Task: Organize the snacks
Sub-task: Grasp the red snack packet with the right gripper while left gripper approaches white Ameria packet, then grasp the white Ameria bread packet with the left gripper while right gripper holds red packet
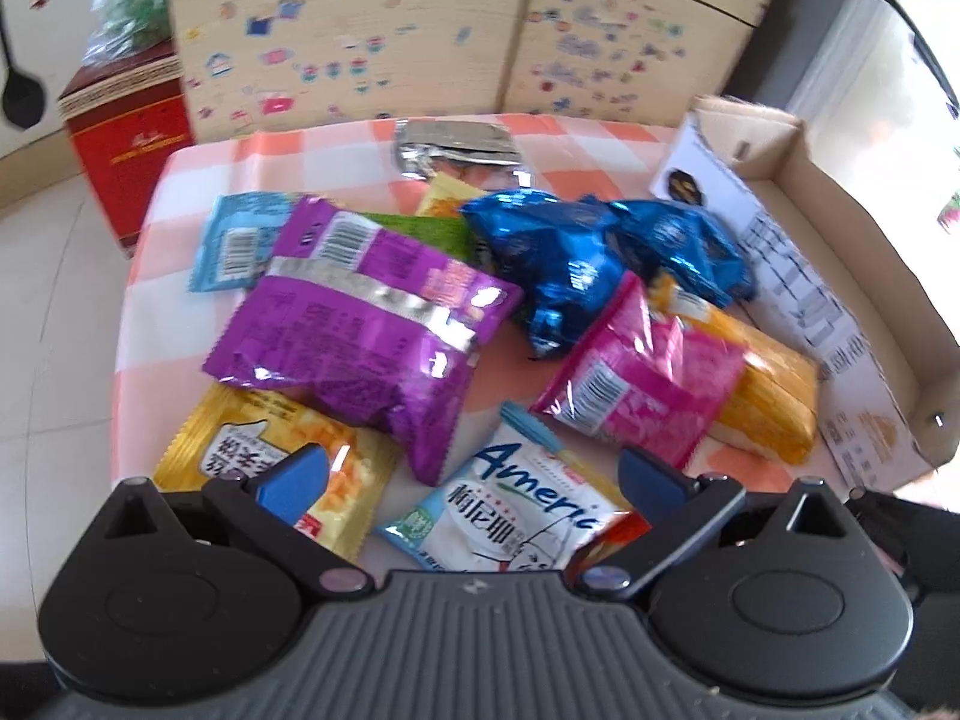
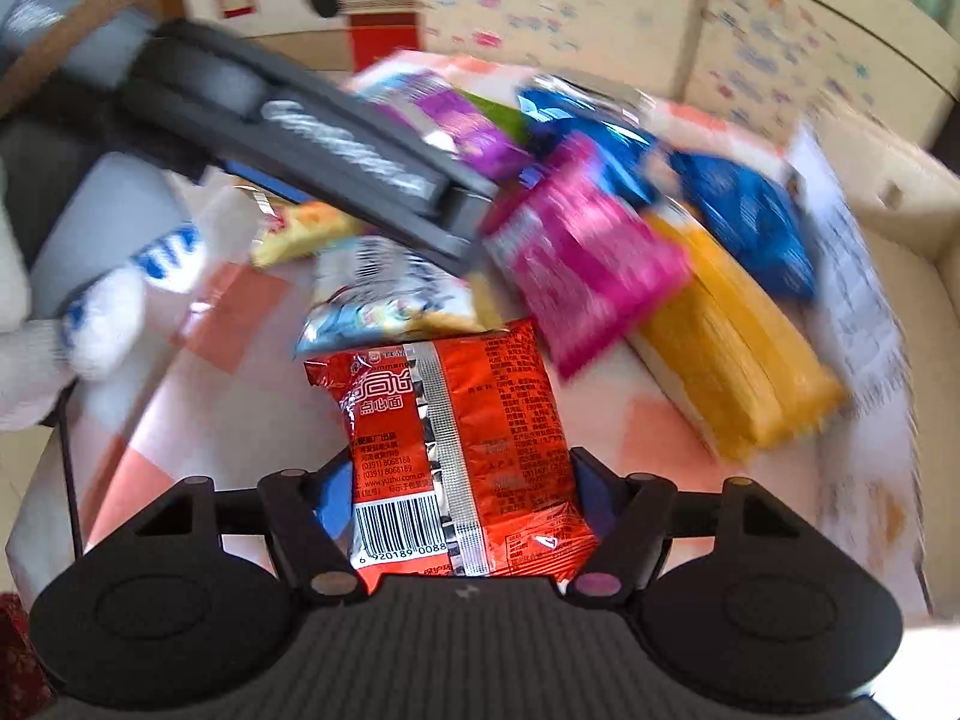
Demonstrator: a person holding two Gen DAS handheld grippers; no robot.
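Note:
Snack packets lie heaped on a table with an orange-and-white check cloth. My right gripper is shut on a red snack packet, which fills the gap between its fingers and points away from me. My left gripper is open, hovering over a white-and-blue packet and a yellow packet, with nothing gripped. Beyond lie a purple packet, two blue foil packets, a pink packet and a long orange packet. In the right wrist view the left gripper's dark body crosses the upper left.
An open cardboard box stands along the table's right side. A silver packet lies at the far edge. A red carton sits on the floor to the left, before a stickered cabinet. A gloved hand shows at left.

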